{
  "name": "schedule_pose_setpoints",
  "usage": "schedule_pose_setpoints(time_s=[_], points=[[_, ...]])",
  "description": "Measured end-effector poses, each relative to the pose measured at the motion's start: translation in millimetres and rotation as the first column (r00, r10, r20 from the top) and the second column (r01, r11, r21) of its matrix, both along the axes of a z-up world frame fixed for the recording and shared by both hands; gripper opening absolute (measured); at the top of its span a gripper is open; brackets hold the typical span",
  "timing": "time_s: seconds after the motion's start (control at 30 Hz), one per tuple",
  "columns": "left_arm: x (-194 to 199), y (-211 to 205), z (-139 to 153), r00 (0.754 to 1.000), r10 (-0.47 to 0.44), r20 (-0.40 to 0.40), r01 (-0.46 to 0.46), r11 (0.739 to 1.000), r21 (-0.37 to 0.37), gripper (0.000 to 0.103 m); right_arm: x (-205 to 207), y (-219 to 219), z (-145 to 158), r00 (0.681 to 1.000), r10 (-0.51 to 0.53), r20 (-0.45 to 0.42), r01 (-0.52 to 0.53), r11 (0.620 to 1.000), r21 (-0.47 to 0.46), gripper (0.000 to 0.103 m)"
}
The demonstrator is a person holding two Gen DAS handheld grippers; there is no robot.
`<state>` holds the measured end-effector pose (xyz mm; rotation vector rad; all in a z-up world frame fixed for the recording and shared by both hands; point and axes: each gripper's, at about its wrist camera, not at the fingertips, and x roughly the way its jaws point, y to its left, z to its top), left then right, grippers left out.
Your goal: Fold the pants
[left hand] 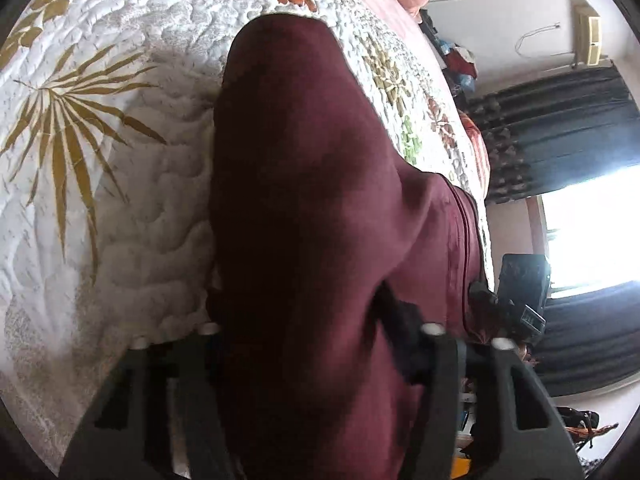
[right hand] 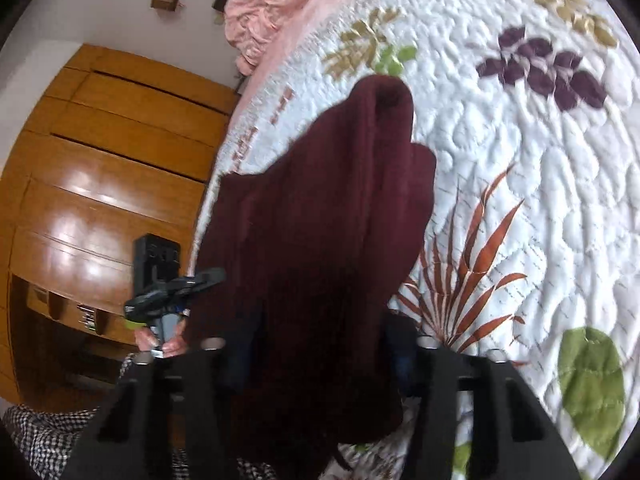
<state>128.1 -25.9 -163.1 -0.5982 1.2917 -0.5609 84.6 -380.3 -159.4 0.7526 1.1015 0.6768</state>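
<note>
The maroon pants [left hand: 312,184] hang lifted above the white floral quilt [left hand: 132,216]. In the left wrist view the cloth drapes over and between my left gripper's jaws [left hand: 316,344], which are shut on it; the fingertips are hidden by the cloth. In the right wrist view the pants [right hand: 328,216] hang the same way from my right gripper [right hand: 320,352], which is shut on them. The right gripper [left hand: 516,304] shows at the pants' right edge in the left wrist view. The left gripper [right hand: 168,292] shows at their left edge in the right wrist view.
The quilt [right hand: 520,168] covers a bed with a pink blanket [right hand: 272,4] at its head. A wooden wardrobe [right hand: 104,168] stands on one side. Dark curtains [left hand: 568,120] and a bright window [left hand: 592,236] are on the other.
</note>
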Motion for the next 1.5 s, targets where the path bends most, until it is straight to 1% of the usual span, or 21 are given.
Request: schedule_pose_setpoints(time_s=[0.1,0.23,0.3,0.37,0.47,0.6,0.7,0.73,0.77,0.8,0.87,0.9,0.97,1.0,1.1,1.13,1.23,1.27,1.37,1.43,1.5], points=[[-4,-2,10,0.999,0.013,0.048,-0.013,1.0,-0.012,0.036,-5,12,27,0.997,0.026,0.074,-0.02,0.997,-0.074,0.039],[-1,-4,31,0.994,0.035,0.107,-0.027,0.997,-0.077,0.034,5,20,60,0.989,0.047,0.142,-0.035,0.996,-0.084,0.038],[5,-6,41,0.99,0.049,0.134,-0.037,0.995,-0.091,0.034,15,22,76,0.983,0.055,0.176,-0.037,0.994,-0.107,0.038],[17,-6,57,0.978,0.063,0.198,-0.048,0.995,-0.083,0.034,29,25,89,0.977,0.061,0.206,-0.036,0.992,-0.121,0.038],[37,-3,70,0.968,0.098,0.229,-0.079,0.993,-0.093,0.034,60,26,100,0.971,0.049,0.234,-0.023,0.993,-0.113,0.038],[68,-1,69,0.959,0.104,0.262,-0.1,0.995,-0.027,0.035,103,29,85,0.979,0.039,0.201,-0.016,0.993,-0.115,0.038],[90,-1,46,0.969,0.097,0.226,-0.111,0.993,0.05,0.036,130,36,48,0.995,0.033,0.098,-0.018,0.988,-0.15,0.039],[96,0,32,0.976,0.085,0.201,-0.108,0.989,0.103,0.036,135,38,37,0.997,0.03,0.067,-0.017,0.984,-0.18,0.04],[98,1,21,0.979,0.082,0.185,-0.107,0.986,0.129,0.04,138,40,26,0.999,0.022,0.045,-0.011,0.974,-0.226,0.043],[97,3,15,0.978,0.086,0.188,-0.11,0.987,0.121,0.044,139,39,15,1.0,0.007,0.028,0.0,0.969,-0.246,0.045],[94,7,10,0.972,0.099,0.213,-0.124,0.986,0.109,0.052,137,29,3,0.999,-0.031,0.012,0.033,0.983,-0.181,0.054],[93,8,9,0.971,0.099,0.218,-0.126,0.985,0.115,0.06,135,26,1,0.999,-0.04,0.008,0.041,0.985,-0.166,0.055],[90,11,10,0.967,0.099,0.233,-0.137,0.979,0.153,0.07,130,22,-2,0.998,-0.061,0.018,0.063,0.979,-0.195,0.071],[91,10,12,0.967,0.091,0.239,-0.134,0.976,0.17,0.076,126,20,-1,0.998,-0.065,0.028,0.069,0.977,-0.2,0.071],[86,21,16,0.966,0.076,0.248,-0.131,0.968,0.215,0.09,107,9,4,0.994,-0.097,0.044,0.104,0.971,-0.217,0.081],[87,21,17,0.963,0.072,0.26,-0.138,0.96,0.243,0.091,100,5,5,0.993,-0.103,0.057,0.113,0.967,-0.227,0.083],[67,43,21,0.956,0.071,0.284,-0.147,0.955,0.257,0.095,93,0,5,0.99,-0.124,0.073,0.138,0.965,-0.225,0.085],[63,46,23,0.954,0.086,0.288,-0.161,0.956,0.247,0.096,88,-3,5,0.987,-0.139,0.075,0.153,0.962,-0.226,0.088],[48,54,23,0.949,0.139,0.282,-0.205,0.954,0.218,0.096,79,-10,7,0.983,-0.17,0.072,0.18,0.965,-0.192,0.089],[42,54,30,0.945,0.166,0.28,-0.236,0.942,0.238,0.095,68,-12,16,0.98,-0.182,0.082,0.196,0.955,-0.224,0.089],[32,47,45,0.941,0.17,0.292,-0.257,0.922,0.291,0.095,52,-7,35,0.977,-0.184,0.106,0.209,0.926,-0.315,0.089]])
